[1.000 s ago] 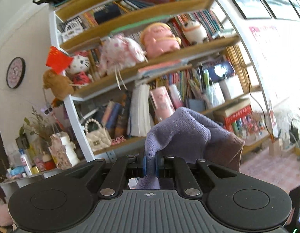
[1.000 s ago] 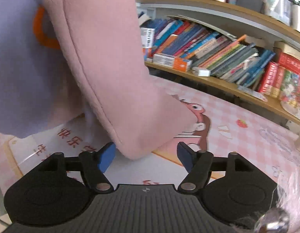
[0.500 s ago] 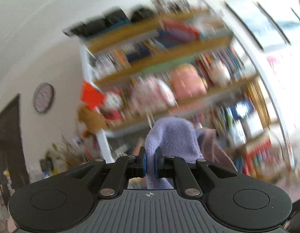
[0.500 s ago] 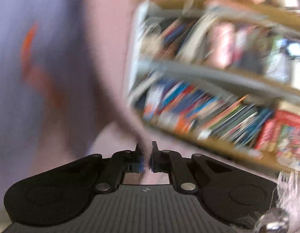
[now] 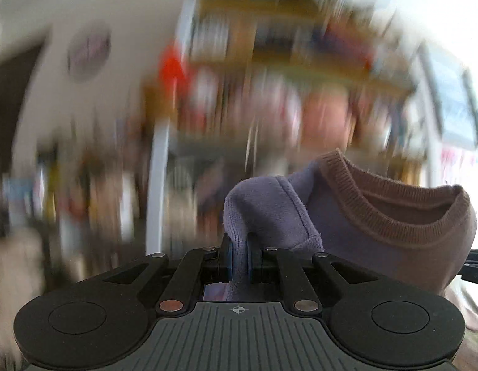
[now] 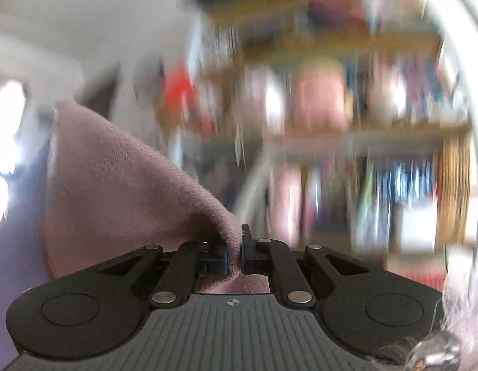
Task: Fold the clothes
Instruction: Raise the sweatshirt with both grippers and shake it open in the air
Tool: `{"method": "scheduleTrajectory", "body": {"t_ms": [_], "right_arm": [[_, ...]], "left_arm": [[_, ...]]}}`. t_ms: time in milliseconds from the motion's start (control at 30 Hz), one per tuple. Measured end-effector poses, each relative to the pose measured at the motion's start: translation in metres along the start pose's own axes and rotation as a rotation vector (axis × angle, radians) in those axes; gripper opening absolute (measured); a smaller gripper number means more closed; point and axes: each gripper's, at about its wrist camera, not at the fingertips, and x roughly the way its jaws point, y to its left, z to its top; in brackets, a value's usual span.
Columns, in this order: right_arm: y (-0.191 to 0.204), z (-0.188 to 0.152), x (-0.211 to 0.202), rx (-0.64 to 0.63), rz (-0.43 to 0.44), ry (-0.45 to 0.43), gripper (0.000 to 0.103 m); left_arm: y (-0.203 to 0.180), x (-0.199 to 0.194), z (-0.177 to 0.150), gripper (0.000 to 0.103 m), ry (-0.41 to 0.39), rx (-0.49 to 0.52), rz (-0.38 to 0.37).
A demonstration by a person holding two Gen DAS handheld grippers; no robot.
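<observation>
Left claw (image 5: 238,259): I'm clamped on the sweater (image 5: 270,210), its ribbed collar (image 5: 393,216) at 2 o'clock.
Right claw (image 6: 236,255): I'm pinching its pink sleeve (image 6: 121,185).
Bookshelf (image 6: 347,130): 12 o'clock, contents blurred.

Blurred bookshelf (image 5: 270,61) behind, round wall clock (image 5: 89,51) left, red flag (image 5: 171,65)

No readable text, label, brand or number anywhere. Bookshelf (image 5: 270,92) smeared by motion blur in both views, book spines illegible. Only a small crosshair mark (image 5: 238,309) on the grey ribbed housing, likewise in the right wrist view.
</observation>
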Motion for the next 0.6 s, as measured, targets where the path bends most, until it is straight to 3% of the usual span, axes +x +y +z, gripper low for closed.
{"method": "scheduleTrajectory", "body": {"t_ms": [100,200,400,600], "right_arm": [[-0.012,-0.054,0.063,0.023,-0.041,0.306,0.007],[-0.018,-0.101,0.104,0.023,-0.085,0.471,0.007],[-0.031,-0.135,0.170,-0.031,-0.167,0.583,0.007],[-0.054,-0.155,0.237,-0.080,-0.221,0.653,0.007]], "left_arm": [[0.016,0.070,-0.061,0.009,0.258,-0.017,0.027],[0.022,0.114,-0.106,0.008,0.398,-0.022,0.063],[0.031,0.171,-0.126,0.009,0.526,0.026,0.052],[0.041,0.210,-0.138,0.023,0.613,0.049,0.129]]}}
